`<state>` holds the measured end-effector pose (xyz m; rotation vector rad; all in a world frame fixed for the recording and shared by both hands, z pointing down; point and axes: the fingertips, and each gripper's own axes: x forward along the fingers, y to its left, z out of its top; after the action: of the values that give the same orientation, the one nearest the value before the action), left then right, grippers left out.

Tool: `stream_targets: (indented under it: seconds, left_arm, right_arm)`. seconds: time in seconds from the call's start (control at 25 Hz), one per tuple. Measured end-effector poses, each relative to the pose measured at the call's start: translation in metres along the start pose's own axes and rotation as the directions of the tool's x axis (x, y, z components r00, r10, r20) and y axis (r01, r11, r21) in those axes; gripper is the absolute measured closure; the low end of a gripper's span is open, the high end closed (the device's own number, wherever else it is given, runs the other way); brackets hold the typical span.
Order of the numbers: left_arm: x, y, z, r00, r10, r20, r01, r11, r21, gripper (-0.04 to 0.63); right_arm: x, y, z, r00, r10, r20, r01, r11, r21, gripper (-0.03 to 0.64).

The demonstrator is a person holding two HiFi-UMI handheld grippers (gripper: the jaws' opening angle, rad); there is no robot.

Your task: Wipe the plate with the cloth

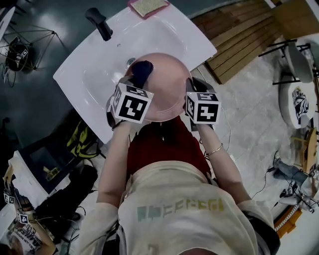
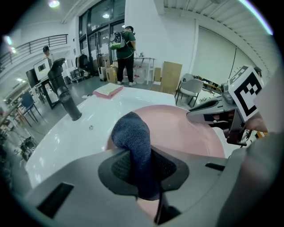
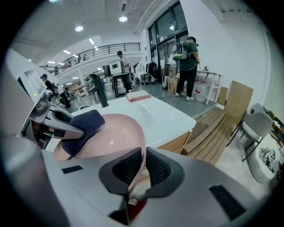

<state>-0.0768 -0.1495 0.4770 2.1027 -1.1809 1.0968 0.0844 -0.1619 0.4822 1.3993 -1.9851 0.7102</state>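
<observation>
A pink plate point(image 1: 167, 92) is held over the white sink point(image 1: 94, 74). My right gripper point(image 1: 192, 99) is shut on the plate's right rim; in the right gripper view the rim point(image 3: 141, 166) runs between the pads. My left gripper point(image 1: 130, 89) is shut on a dark blue cloth point(image 1: 142, 72), which bulges out of the jaws and rests against the plate's left part. The cloth point(image 2: 133, 142) fills the left gripper view's middle, with the plate point(image 2: 186, 128) behind it. From the right gripper view the cloth point(image 3: 84, 126) sits on the plate's point(image 3: 115, 135) far side.
A black faucet point(image 1: 99, 22) stands at the sink's back, and a pink tray with a sponge point(image 1: 148, 7) lies at its far edge. A wooden platform point(image 1: 239, 40) is to the right. Bags and cables point(image 1: 65, 169) lie on the floor at left. People stand in the background point(image 2: 123, 53).
</observation>
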Motion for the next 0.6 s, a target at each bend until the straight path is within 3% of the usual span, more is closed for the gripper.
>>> stream_targets:
  seconds: [0.12,0.2,0.32,0.44,0.6]
  left_arm:
    - [-0.011,0.012,-0.001,0.999,0.042,0.028,-0.042,0.999,-0.018,0.515]
    - [-0.017,0.012,0.002,0.998,0.034,0.057,-0.032,0.999,-0.037,0.515]
    - [-0.024,-0.007,0.014,0.991,-0.069,0.115,0.079,0.994,-0.079,0.515]
    - [-0.023,-0.037,0.023,0.970,-0.187,0.154,0.206,0.972,-0.114,0.515]
    - [-0.013,-0.081,0.024,0.951,-0.280,0.133,0.293,0.952,-0.092,0.515]
  right_arm:
    - [-0.001,0.001,0.000,1.000,-0.006,0.000,0.006,1.000,0.003,0.560]
    - [-0.001,0.000,-0.001,1.000,-0.010,0.000,0.010,1.000,0.003,0.560]
    - [0.000,-0.002,0.000,1.000,-0.015,-0.001,0.015,1.000,0.008,0.560]
    - [0.001,-0.001,0.000,1.000,-0.015,0.001,0.014,1.000,0.015,0.560]
    - [-0.001,0.000,-0.003,1.000,-0.018,0.003,0.018,1.000,0.023,0.560]
